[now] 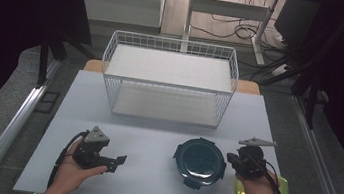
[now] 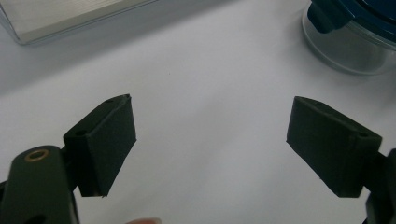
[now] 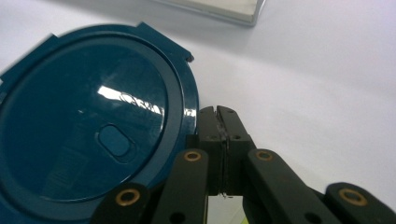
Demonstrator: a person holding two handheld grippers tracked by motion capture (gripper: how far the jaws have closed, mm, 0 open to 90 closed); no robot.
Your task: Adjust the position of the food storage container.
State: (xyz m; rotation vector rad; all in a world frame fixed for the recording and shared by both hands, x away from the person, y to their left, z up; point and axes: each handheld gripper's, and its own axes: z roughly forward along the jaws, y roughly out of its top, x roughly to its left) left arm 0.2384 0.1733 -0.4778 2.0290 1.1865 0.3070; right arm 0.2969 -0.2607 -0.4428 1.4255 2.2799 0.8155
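On the pale bench (image 1: 153, 145) I count 1 round container with a dark blue lid (image 1: 199, 162), sitting lower right of centre in the high view. Its lid carries clip tabs around the rim, and the clear wall under it shows in the upper right of the left gripper view (image 2: 345, 51).

There are 2 grippers, 1 in each hand. The right gripper (image 1: 238, 162) sits at the lower right of the high view, just beside the container's right edge. In the right gripper view its 2 fingers (image 3: 208, 140) are pressed flat together with nothing between them, their tips right against the lid's rim (image 3: 189, 116); whether they actually touch it I cannot tell.

The left gripper (image 1: 120, 163) lies at the lower left of the high view, well apart from the container and pointing toward it. Its 2 fingers (image 2: 109, 140) stand wide apart over bare bench.

1 white wire basket (image 1: 169, 79) with 2 levels stands at the far middle of the bench. 1 yellow-green translucent thing (image 1: 282, 192) lies under the right hand at the lower right corner; what it is I cannot tell.
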